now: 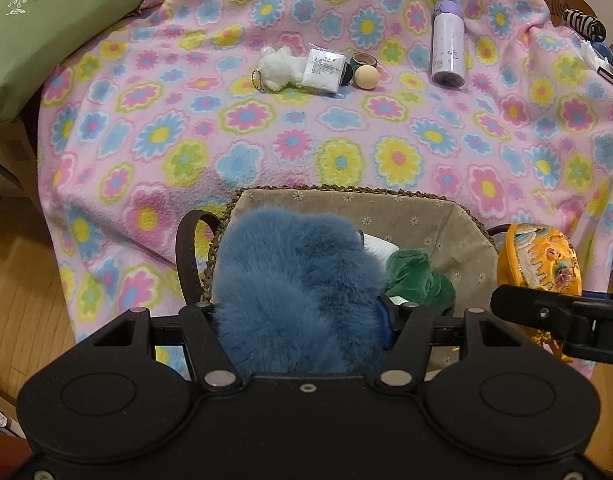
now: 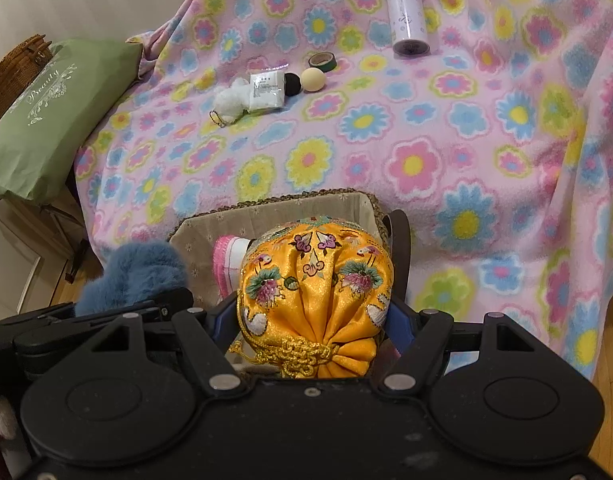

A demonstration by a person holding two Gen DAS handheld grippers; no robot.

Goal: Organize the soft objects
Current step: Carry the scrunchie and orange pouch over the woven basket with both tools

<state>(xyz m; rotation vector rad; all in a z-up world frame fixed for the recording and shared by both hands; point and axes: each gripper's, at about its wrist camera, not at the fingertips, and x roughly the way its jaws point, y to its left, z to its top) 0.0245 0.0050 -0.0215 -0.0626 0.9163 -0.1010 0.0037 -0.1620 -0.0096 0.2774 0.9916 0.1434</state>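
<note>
A: What does each claw have right now?

B: The left claw [image 1: 302, 316] is closed on the blue fur piece [image 1: 294, 280], its jaws pinching the pile from both sides. The right claw [image 2: 312, 320] is closed, jaws fairly wide, on the yellow embroidered pouch [image 2: 314, 280], near its gathered neck by the gold cord [image 2: 294, 354].

A: And where are they relative to the basket [image 1: 458, 220]?

B: Both hang over it. The fur sits above the basket's left half; the pouch is above its right edge. Inside the basket lie a green plush [image 1: 420, 276] and a pink-and-white cloth [image 2: 230, 260].

A: How will they handle?

B: I judge both light and squashy. The fur compresses, so a deep pinch through its middle is safest. The satin looks slippery; gripping at the bunched neck seems firmer than on the smooth belly.

A: Anything else soft?

B: A white fluffy keychain [image 1: 276, 66] lies well beyond the basket on the flowered blanket [image 1: 266, 152].
</note>
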